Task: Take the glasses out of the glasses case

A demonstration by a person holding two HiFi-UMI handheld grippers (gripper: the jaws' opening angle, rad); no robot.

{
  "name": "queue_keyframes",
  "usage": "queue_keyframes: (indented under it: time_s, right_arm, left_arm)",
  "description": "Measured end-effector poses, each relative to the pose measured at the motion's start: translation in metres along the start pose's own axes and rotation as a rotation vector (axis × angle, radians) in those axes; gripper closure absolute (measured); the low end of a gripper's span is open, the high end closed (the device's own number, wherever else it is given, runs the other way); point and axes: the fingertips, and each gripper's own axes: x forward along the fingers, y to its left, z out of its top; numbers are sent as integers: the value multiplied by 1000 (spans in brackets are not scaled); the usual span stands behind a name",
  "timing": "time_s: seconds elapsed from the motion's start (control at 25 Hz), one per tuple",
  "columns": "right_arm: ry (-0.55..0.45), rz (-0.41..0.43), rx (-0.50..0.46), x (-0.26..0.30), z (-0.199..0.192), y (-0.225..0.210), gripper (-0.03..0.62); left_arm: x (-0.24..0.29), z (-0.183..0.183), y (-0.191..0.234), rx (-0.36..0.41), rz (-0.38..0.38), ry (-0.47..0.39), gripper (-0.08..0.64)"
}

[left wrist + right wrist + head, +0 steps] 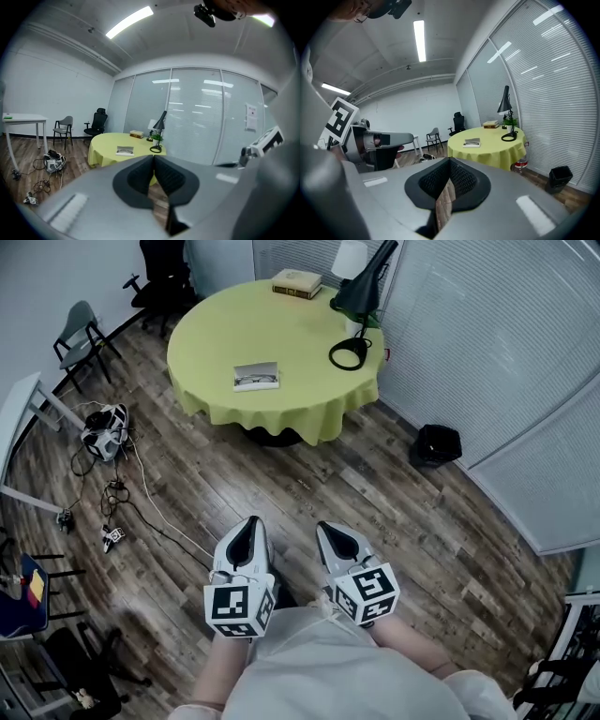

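The glasses case (256,377) is a pale flat box on the round yellow table (309,352), far ahead of me across the wooden floor. Dark-framed glasses seem to lie in it. The case (125,150) shows small in the left gripper view, and the case (472,142) shows again in the right gripper view. My left gripper (249,523) and right gripper (330,527) are held side by side close to my body, pointing toward the table. Both the left gripper (153,157) and right gripper (449,160) are shut with nothing between the jaws.
A black desk lamp (361,296) and a book (297,283) share the table's far side. A black bin (436,443) stands by the blinds at right. Cables and a headset (105,432) lie on the floor at left, near a grey chair (80,334) and white table (23,409).
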Motion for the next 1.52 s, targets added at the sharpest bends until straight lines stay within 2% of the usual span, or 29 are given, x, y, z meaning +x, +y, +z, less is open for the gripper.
queue_keyframes:
  time_s: [0.28,0.48,0.6,0.72,1.12,1.52]
  right_arm:
    - [24,-52,7,113,48,-10,594]
    - [23,-90,6,194,82,-2,594]
    - [20,-109,-3,232,99,2,593]
    - [30,-126,-3,261,104,1,594]
    - [72,-129,-1,319,105,-20,594]
    - [59,-52,14,402,148,-105,592]
  left_arm:
    - [91,44,87,-7,-44,16,552]
    - [140,74,160,-6,-78,13,552]
    - [162,89,189,3,-121,-4,552]
    - [182,89,211,-19,-143,-3,552]
    - [233,73,247,-41,-130,62,552]
    - [340,95,244,30,-86,92,552]
